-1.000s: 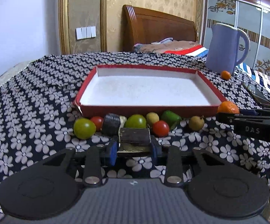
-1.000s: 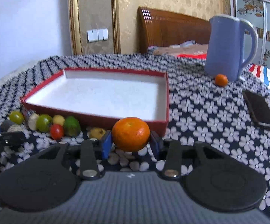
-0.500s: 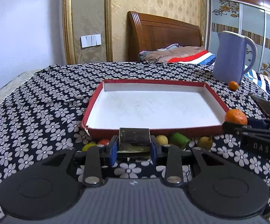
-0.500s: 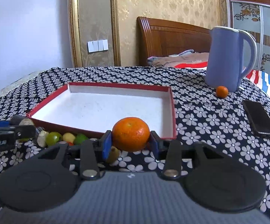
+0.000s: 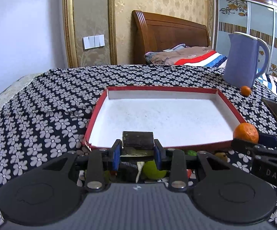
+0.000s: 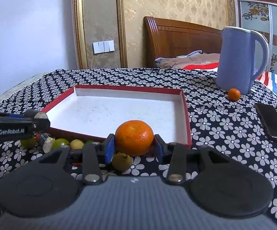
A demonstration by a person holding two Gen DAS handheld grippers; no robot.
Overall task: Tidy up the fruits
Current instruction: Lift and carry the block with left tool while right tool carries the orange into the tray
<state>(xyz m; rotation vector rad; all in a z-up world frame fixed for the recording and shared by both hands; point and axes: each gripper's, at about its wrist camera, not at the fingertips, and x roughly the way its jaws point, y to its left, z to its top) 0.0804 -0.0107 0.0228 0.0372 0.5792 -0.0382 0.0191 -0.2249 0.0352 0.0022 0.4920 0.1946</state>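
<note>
My left gripper [image 5: 137, 150] is shut on a dark cut piece of fruit [image 5: 137, 139] and holds it above the near rim of the red tray [image 5: 228, 105]. My right gripper [image 6: 133, 147] is shut on an orange [image 6: 134, 138], held near the tray's [image 6: 186, 111] near right corner. The orange also shows in the left wrist view [image 5: 246, 132]. Several small green, yellow and red fruits [image 6: 61, 142] lie on the cloth along the tray's near side, partly hidden under both grippers. The tray's white floor is bare.
A blue jug [image 6: 238, 67] stands at the back right with a small orange [image 6: 234, 94] beside it. A dark phone [image 6: 272, 123] lies on the flowered cloth to the right of the tray. A bed headboard stands behind the table.
Both grippers have risen and moved forward toward the tray with their fruit held. The row of small fruits has dropped below the fingers in both views.
</note>
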